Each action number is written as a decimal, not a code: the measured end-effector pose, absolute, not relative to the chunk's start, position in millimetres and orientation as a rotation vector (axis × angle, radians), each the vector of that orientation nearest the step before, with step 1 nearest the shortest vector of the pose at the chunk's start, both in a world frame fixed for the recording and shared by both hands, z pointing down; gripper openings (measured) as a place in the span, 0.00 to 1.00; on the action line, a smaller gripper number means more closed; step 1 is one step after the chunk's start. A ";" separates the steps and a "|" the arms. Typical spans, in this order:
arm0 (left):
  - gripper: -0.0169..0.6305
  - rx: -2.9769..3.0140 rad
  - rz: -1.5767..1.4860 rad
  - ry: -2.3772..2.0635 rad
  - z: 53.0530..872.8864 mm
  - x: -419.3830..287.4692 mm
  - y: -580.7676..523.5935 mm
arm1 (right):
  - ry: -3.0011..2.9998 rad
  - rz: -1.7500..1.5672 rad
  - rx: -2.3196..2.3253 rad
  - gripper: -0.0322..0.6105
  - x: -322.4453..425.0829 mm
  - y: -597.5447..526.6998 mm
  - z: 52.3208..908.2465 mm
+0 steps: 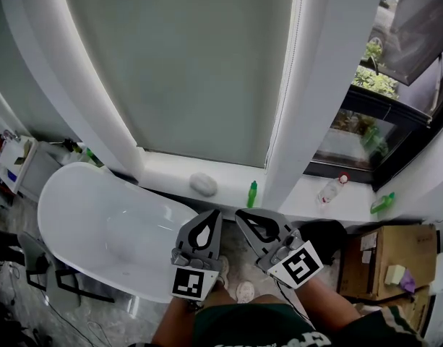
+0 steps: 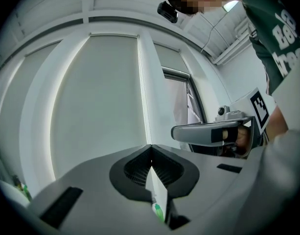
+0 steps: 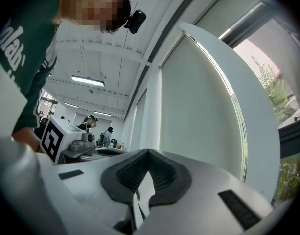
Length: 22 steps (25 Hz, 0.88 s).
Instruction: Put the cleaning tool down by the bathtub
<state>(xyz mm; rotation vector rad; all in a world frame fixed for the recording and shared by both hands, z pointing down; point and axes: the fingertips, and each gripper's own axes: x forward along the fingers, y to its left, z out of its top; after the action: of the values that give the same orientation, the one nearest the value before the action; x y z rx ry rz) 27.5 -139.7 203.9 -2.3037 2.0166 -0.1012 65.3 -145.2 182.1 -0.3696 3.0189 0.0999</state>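
Observation:
A pale grey rounded cleaning pad point(image 1: 203, 184) lies on the white window ledge point(image 1: 170, 170), just behind the white bathtub point(image 1: 98, 230). My two grippers hang side by side in front of my body, above the floor by the tub's right end. The left gripper point(image 1: 215, 214) point(image 2: 150, 148) is shut with its pads touching and nothing between them. My right gripper point(image 1: 239, 214) point(image 3: 149, 153) is shut and empty too. Both point up toward the window blind. Neither touches the pad.
A green bottle point(image 1: 252, 194) stands on the ledge right of the pad. Further right sit a clear bottle point(image 1: 331, 190) and another green bottle point(image 1: 382, 203). A black bag point(image 1: 324, 233) and a cardboard box point(image 1: 387, 255) are at my right. A dark stand point(image 1: 55, 277) is by the tub.

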 end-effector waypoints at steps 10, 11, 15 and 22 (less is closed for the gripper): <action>0.04 -2.288 -0.121 1.993 192.4 48.8 -137.9 | 2.998 0.156 -0.420 0.07 92.3 -143.3 168.3; 0.04 -2.287 -0.117 1.990 191.1 50.4 -138.6 | 2.998 0.160 -0.420 0.07 93.6 -143.8 167.3; 0.04 -2.281 -0.110 1.978 188.3 54.7 -138.1 | 3.000 0.167 -0.413 0.07 96.0 -143.0 167.7; 0.04 -2.260 -0.129 1.972 183.6 56.5 -137.2 | 3.000 0.169 -0.421 0.07 97.5 -146.7 165.6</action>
<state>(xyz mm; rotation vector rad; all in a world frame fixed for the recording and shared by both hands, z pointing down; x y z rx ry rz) 56.5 -137.2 183.6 -2.2598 1.9723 -0.1286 97.5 -146.7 165.6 -0.4211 3.0000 0.1692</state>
